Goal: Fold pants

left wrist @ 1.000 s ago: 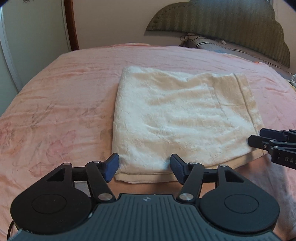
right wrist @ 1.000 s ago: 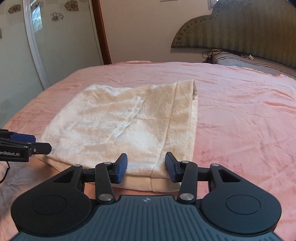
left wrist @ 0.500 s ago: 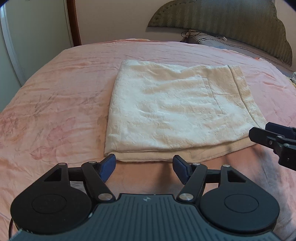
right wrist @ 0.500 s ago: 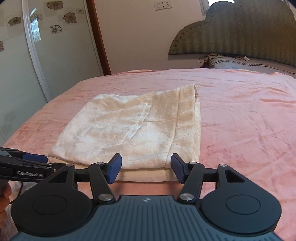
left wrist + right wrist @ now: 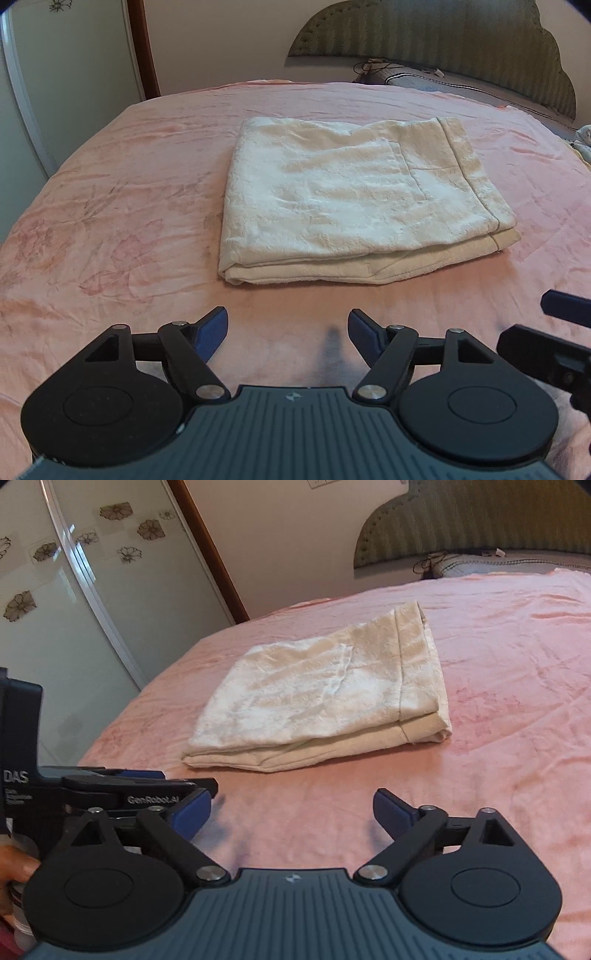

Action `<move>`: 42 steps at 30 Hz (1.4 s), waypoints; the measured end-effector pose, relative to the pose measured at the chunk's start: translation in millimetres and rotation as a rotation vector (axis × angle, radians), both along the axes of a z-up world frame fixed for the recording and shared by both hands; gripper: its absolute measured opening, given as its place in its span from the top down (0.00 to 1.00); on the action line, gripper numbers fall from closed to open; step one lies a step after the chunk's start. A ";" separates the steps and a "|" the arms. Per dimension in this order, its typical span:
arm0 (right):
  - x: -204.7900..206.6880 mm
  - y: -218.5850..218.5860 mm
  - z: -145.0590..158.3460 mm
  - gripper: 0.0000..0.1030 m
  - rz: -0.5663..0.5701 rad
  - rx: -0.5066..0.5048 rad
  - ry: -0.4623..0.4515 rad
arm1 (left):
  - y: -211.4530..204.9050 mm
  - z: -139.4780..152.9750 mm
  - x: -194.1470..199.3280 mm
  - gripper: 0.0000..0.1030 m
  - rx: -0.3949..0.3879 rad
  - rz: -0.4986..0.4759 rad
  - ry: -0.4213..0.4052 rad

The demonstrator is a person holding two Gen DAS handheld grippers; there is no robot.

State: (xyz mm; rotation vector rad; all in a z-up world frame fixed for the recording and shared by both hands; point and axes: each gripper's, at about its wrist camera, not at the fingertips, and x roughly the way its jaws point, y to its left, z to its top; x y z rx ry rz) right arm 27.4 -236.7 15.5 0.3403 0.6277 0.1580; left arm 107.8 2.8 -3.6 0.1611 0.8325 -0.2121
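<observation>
The cream pants (image 5: 354, 199) lie folded into a flat rectangle on the pink bed cover (image 5: 110, 206); they also show in the right wrist view (image 5: 325, 698). My left gripper (image 5: 288, 332) is open and empty, held back from the near edge of the pants. My right gripper (image 5: 291, 812) is open and empty, also back from the near edge. The right gripper shows at the right edge of the left wrist view (image 5: 554, 332). The left gripper shows at the left of the right wrist view (image 5: 147, 790).
A padded headboard (image 5: 443, 44) and a pillow (image 5: 424, 75) stand at the far end of the bed. A sliding wardrobe door (image 5: 74, 609) with flower prints stands left of the bed. A hand (image 5: 14, 867) holds the left gripper.
Both grippers have pulled back from the near edge of the pants, toward the foot of the bed. The pants lie where they were, folded.
</observation>
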 end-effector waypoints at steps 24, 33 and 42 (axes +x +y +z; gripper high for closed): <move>-6.0 19.4 -14.7 0.01 -0.084 -0.195 0.060 | 1.9 -24.1 -15.8 0.11 0.010 0.044 0.038; -5.2 20.6 -19.5 0.01 -0.089 -0.192 0.071 | 5.4 -28.6 -14.8 0.07 -0.022 0.061 0.035; -3.6 15.4 -24.3 0.01 -0.114 -0.183 0.078 | 3.8 -32.1 -14.6 0.03 -0.003 0.048 0.010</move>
